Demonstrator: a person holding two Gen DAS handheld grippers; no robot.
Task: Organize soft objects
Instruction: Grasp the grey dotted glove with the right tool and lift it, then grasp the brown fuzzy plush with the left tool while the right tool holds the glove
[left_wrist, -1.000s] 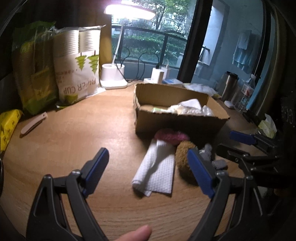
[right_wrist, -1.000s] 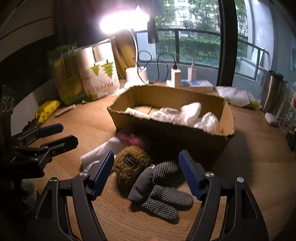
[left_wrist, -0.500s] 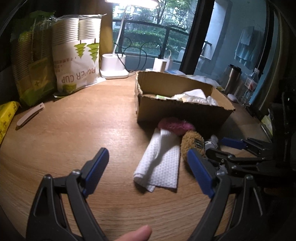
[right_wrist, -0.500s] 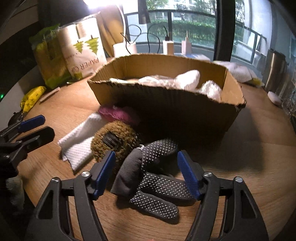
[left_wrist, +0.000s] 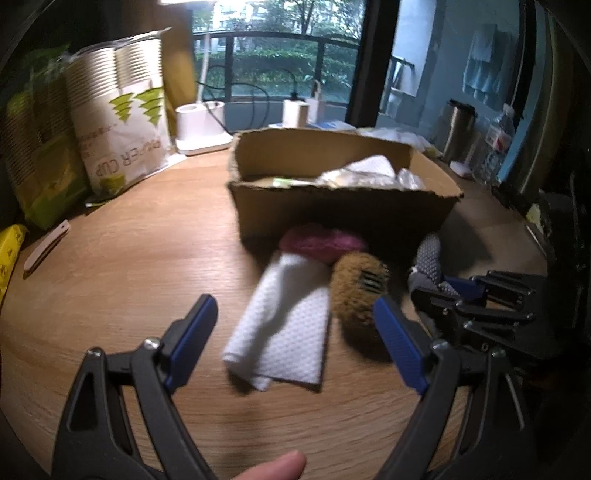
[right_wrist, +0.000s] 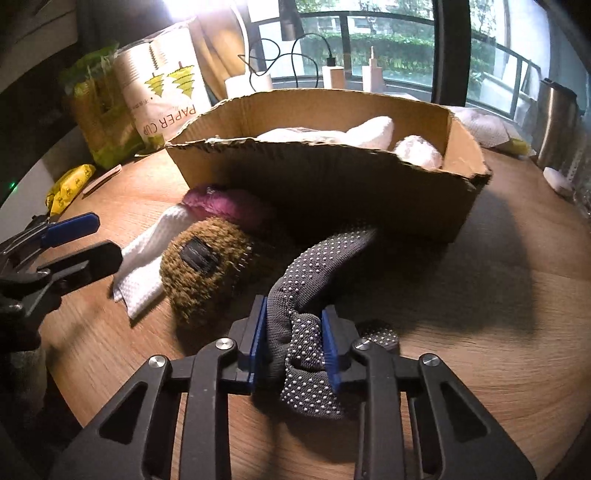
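1. The right gripper (right_wrist: 295, 341) has just closed its jaws – the blue pads pinch the grey dotted glove (right_wrist: 314, 280), bunched between them.
2. The left gripper (left_wrist: 295, 332) holds its jaws spread, nothing gripped – the white cloth (left_wrist: 284, 332) lies between them.
3. Beyond both jaws sits the cardboard box (right_wrist: 332, 177).

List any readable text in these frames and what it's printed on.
"PAPER CUP": on the white paper cup bag with green tree marks, left of the cardboard box.
Small print line above it on that bag: too small to read.
Dark patch on the brown fuzzy item: nothing legible.
Yellow packet: markings blurred.
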